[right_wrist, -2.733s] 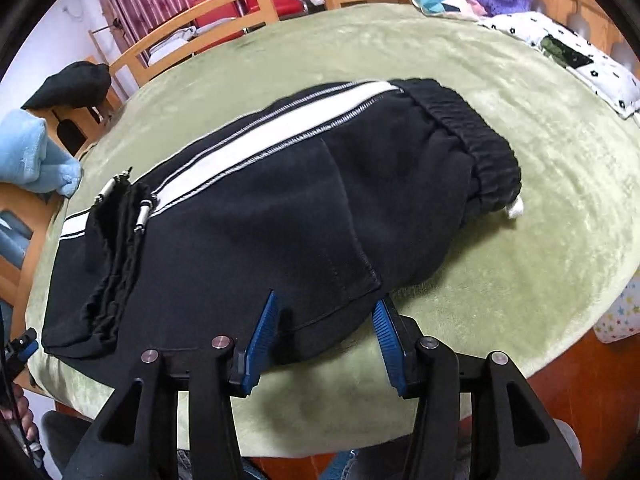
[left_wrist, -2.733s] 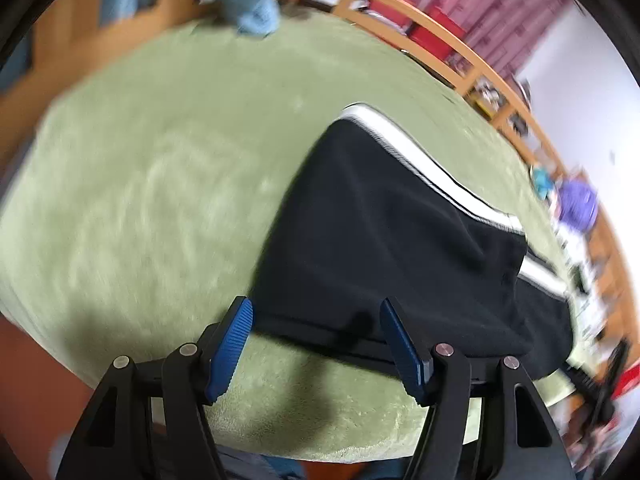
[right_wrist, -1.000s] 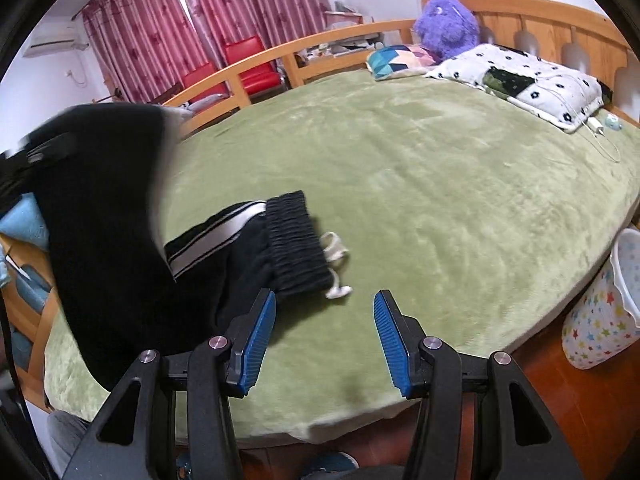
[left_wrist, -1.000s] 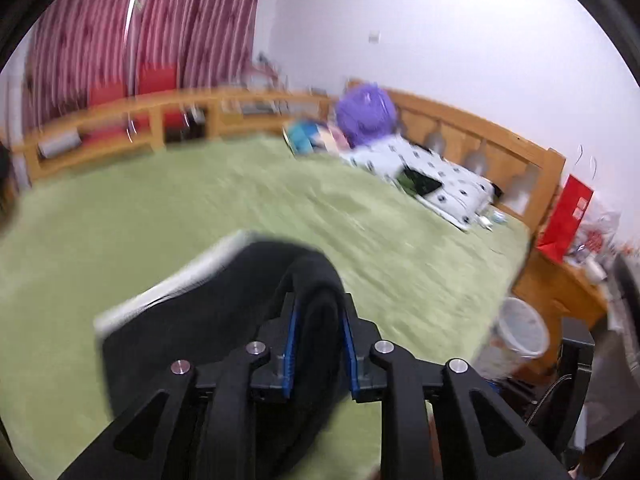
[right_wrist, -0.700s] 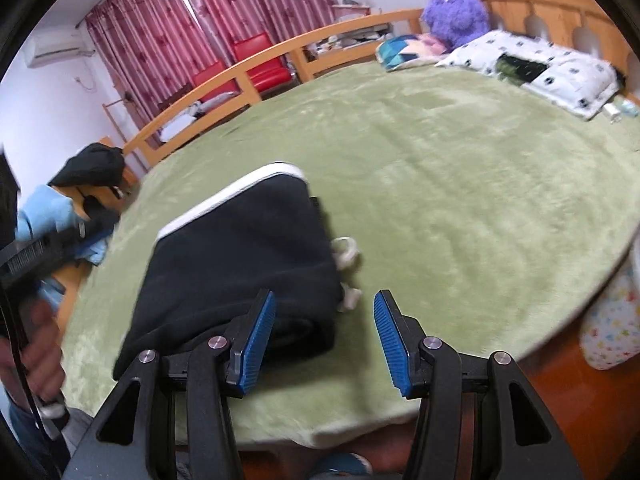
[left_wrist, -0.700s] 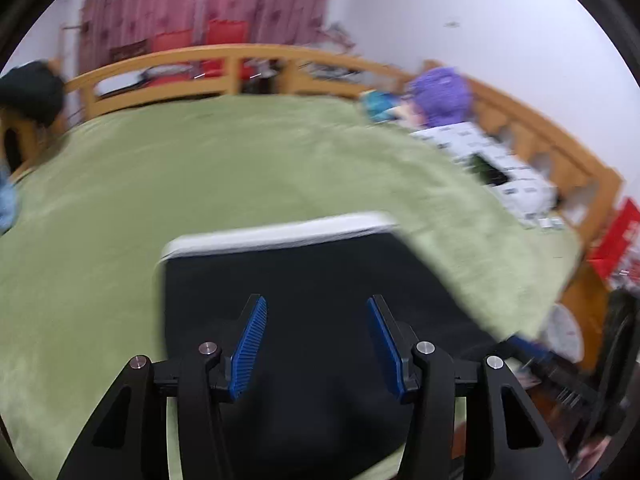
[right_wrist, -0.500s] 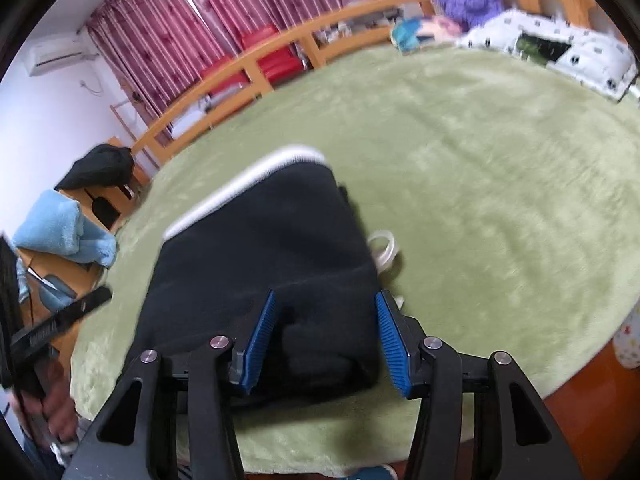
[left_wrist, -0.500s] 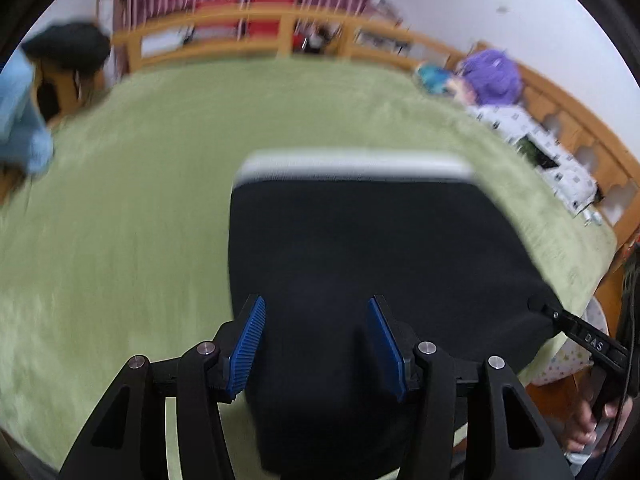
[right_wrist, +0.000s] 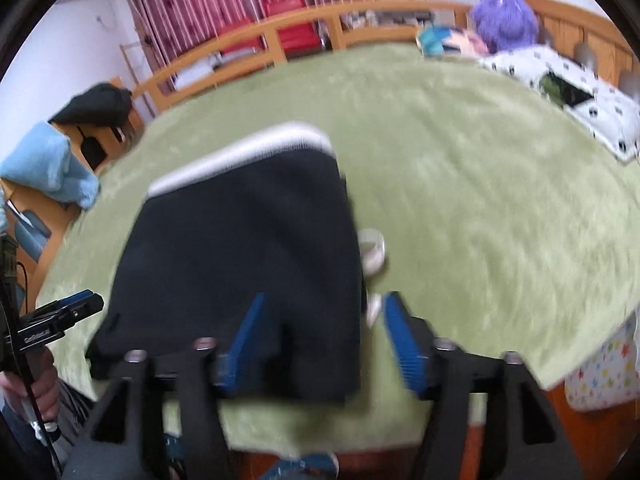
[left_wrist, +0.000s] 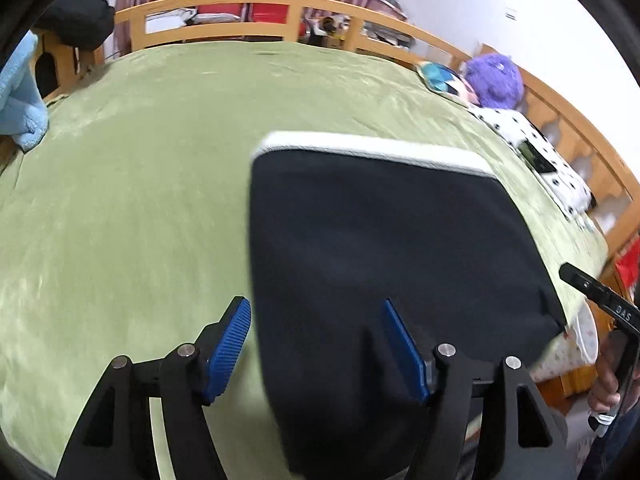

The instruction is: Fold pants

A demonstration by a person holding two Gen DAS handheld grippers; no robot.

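The black pants (left_wrist: 380,248) with a white side stripe lie folded into a compact rectangle on the green bed cover (left_wrist: 120,200). My left gripper (left_wrist: 316,344) is open just above the fold's near left corner, holding nothing. In the right wrist view the pants (right_wrist: 248,248) fill the middle, with a white drawstring (right_wrist: 372,248) sticking out at their right edge. My right gripper (right_wrist: 324,340) is open over the fold's near right corner. The left gripper also shows at the left edge of the right wrist view (right_wrist: 60,316).
A wooden bed rail (left_wrist: 240,4) runs along the far side. A purple plush toy (left_wrist: 494,80) and a spotted pillow (left_wrist: 536,160) lie at the right. A light blue towel (left_wrist: 20,96) hangs at the left. A patterned bin (right_wrist: 604,372) stands beside the bed's near right corner.
The left gripper carried one end of the pants over the other, let go and opened. The pants went from a long shape to a compact rectangle. Both grippers now hover open at its near edge.
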